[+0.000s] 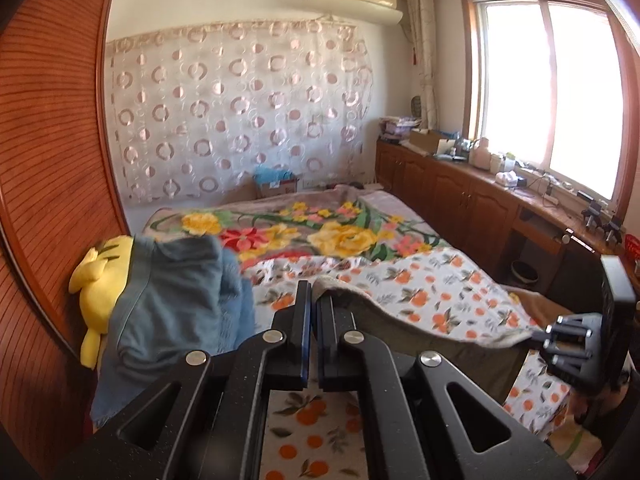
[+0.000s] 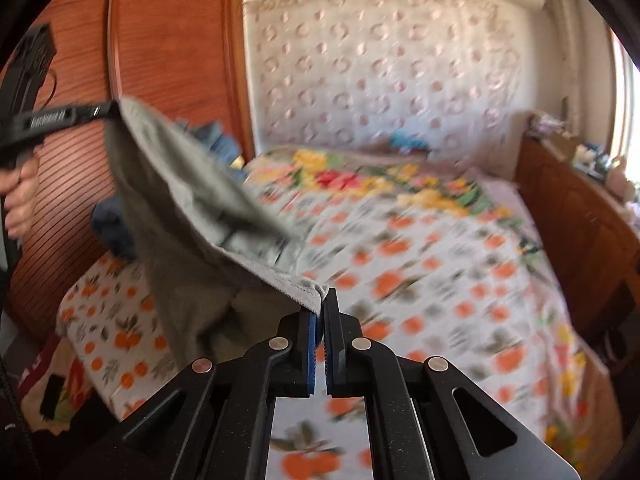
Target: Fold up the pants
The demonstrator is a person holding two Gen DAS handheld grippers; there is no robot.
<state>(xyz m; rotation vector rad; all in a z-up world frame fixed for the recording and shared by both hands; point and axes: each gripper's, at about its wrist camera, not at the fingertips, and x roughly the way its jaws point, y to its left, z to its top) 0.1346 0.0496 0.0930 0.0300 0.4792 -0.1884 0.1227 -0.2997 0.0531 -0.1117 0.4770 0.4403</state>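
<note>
Left gripper [image 1: 314,300] clamped on the edge of the grey-green fabric pants [image 1: 400,320], lifted over the orange-print bedsheet [image 1: 420,280]. Right gripper [image 1: 540,336] pinches the far edge. Blue folded clothes [image 1: 176,292] lie beside a yellow plush toy [image 1: 100,280].

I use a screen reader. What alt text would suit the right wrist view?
The right gripper, jaws shut, pinches a corner of grey-green pants lifted over a bed with an orange-print sheet. At the far left the left gripper holds the other end. The picture is motion-blurred.
</note>
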